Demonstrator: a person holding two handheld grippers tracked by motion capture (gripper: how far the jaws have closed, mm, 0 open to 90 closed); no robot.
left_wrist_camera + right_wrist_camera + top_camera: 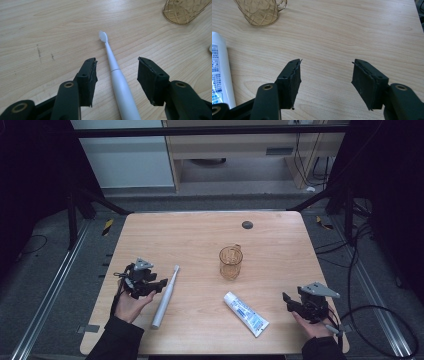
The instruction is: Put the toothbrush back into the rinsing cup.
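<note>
Pale wooden table (200, 235) under dim workshop light carries a white electric toothbrush (119, 82), lying flat with its small bristle head pointing away toward the far edge and its thicker handle running back between the jaws of the left gripper (117, 72). Those jaws stand wide on either side of the handle without pressing on it, so the brush rests free on the wood. It looks light and rigid, with a smooth, rounded plastic body that could roll or slip; the thick handle, below the seam where the neck joins, seems the surest place to clamp, while the thin neck and bristles are best left alone. Farther right stands an amber glass cup (231, 262) with a cut pattern, upright and probably fragile. Nearer the person lies a white toothpaste tube (245, 313), soft-sided by the look of it. Beyond it the right gripper (325, 75) hangs over bare wood, jaws wide and empty.
</note>
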